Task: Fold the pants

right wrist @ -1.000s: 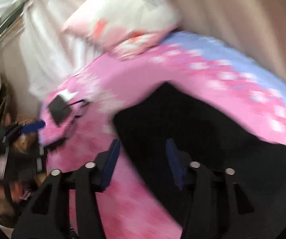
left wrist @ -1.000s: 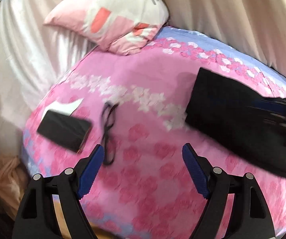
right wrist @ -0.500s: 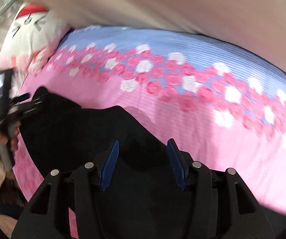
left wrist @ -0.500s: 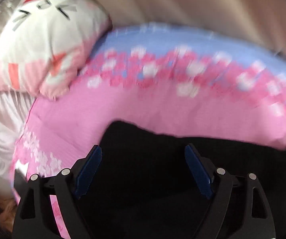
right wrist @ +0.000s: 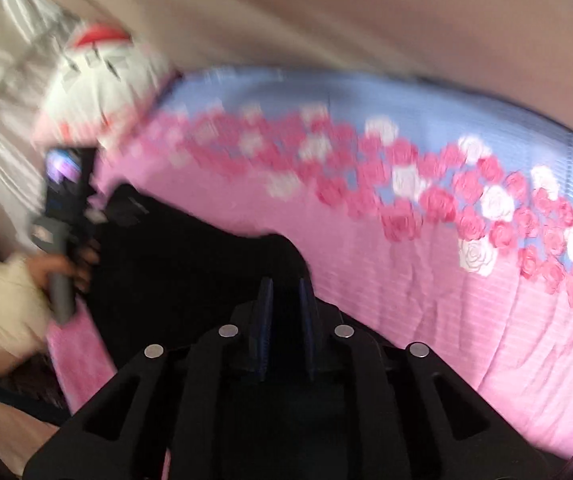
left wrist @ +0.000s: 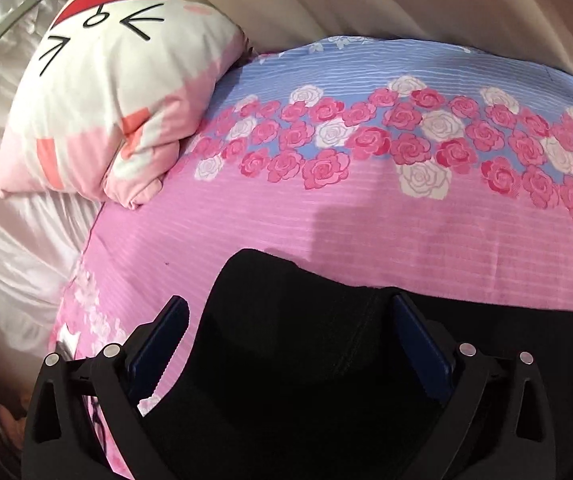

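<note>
Left gripper opens wide over black pants on a bed; right gripper closes narrowly on them.

Pants on bedspread, pillow seemingly behind-left.

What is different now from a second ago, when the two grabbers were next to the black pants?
Both grippers moved from the phone side of the bed onto the black pants. The left gripper now straddles a raised edge, its jaws opening wide. The right gripper has its jaws closing on pants fabric. The cat pillow and rose bedspread stayed put.
</note>
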`<act>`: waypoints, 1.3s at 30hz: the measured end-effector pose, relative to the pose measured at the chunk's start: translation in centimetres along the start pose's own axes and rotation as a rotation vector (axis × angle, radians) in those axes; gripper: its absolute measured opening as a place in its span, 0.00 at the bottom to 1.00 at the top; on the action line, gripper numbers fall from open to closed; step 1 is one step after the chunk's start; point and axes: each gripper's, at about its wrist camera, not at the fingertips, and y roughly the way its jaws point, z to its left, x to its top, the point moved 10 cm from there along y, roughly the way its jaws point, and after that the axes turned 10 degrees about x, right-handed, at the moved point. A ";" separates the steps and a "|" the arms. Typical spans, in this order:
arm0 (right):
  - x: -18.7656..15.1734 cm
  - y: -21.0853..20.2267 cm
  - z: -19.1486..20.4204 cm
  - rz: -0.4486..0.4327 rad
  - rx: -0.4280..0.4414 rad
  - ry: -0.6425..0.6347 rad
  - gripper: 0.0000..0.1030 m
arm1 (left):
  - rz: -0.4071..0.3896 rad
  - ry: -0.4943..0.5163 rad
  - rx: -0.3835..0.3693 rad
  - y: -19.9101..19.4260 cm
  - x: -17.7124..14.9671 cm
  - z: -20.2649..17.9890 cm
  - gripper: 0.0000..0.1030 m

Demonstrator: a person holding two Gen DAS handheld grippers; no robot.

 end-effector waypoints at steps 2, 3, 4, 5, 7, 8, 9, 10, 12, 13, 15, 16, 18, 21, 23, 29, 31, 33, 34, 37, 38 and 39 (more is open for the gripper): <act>-1.2 1.2 2.6 0.042 0.075 -0.048 0.14 | 0.016 -0.046 -0.024 0.4 -0.1 0.3 0.95; -2.3 2.9 3.3 0.084 0.105 -0.082 0.11 | 0.020 -0.066 -0.032 0.5 -0.2 0.4 0.95; -3.0 4.6 2.1 0.120 0.057 -0.089 0.11 | 0.020 -0.093 -0.036 0.6 -0.4 0.6 0.95; -3.2 5.6 -0.2 0.130 -0.027 -0.065 0.11 | 0.013 -0.102 -0.033 0.6 -0.5 0.6 0.95; -2.3 4.3 -5.8 0.001 -0.071 0.204 0.00 | -0.014 -0.093 0.001 0.2 -0.7 0.6 0.95; -1.5 1.2 -8.2 -0.112 -0.160 0.323 0.02 | -0.022 -0.083 0.018 -0.1 -0.7 0.8 0.95; -1.3 -1.0 -8.8 -0.175 -0.185 0.360 0.08 | -0.035 -0.071 0.031 -0.6 -0.6 1.0 0.95; -1.4 -2.9 -8.7 -0.214 -0.178 0.370 0.08 | -0.066 -0.068 0.039 -1.5 -0.6 1.7 0.95; -3.6 -6.0 -7.8 -0.182 -0.188 0.330 0.09 | -0.093 -0.071 0.026 -2.6 -0.9 2.9 0.95; -5.8 -7.7 -7.8 -0.151 -0.230 0.306 0.09 | -0.103 -0.083 0.009 -3.2 -1.3 3.7 0.95; -10.6 -11.2 -8.8 -0.120 -0.311 0.340 0.11 | -0.124 -0.106 -0.025 -4.6 -2.0 5.2 0.95; -12.9 -13.2 -9.7 -0.115 -0.344 0.386 0.12 | -0.134 -0.112 -0.036 -5.3 -2.5 6.0 0.95; -17.5 -16.0 -10.2 -0.106 -0.389 0.486 0.12 | -0.146 -0.115 -0.055 -6.6 -3.6 7.0 0.95; -22.3 -17.6 -8.2 -0.087 -0.336 0.533 0.12 | -0.196 -0.147 -0.036 -9.0 -4.7 9.2 0.95; -23.6 -16.7 -6.1 -0.065 -0.304 0.505 0.12 | -0.264 -0.182 -0.048 -10.5 -3.9 10.4 0.95; -22.7 -9.8 -0.3 -0.096 -0.050 0.533 0.12 | -0.127 -0.105 0.042 -8.3 -2.3 11.4 0.95; -21.7 -7.3 0.7 -0.109 0.029 0.574 0.12 | -0.086 -0.125 -0.002 -8.6 -4.9 11.7 0.95; -21.3 -5.4 1.3 -0.122 0.116 0.650 0.12 | -0.044 -0.135 -0.034 -8.4 -8.0 11.5 0.95; -20.9 -4.6 1.2 -0.128 0.131 0.671 0.12 | -0.006 -0.133 -0.052 -8.1 -10.0 11.1 0.95; -20.4 -3.3 0.4 -0.139 0.118 0.729 0.12 | 0.099 -0.131 -0.094 -7.3 -14.4 10.1 0.95; -20.2 -3.0 0.2 -0.146 0.123 0.743 0.12 | 0.113 -0.134 -0.108 -7.4 -15.3 9.8 0.95; -19.8 -2.6 0.0 -0.155 0.122 0.762 0.12 | 0.111 -0.132 -0.121 -7.7 -15.8 9.7 0.95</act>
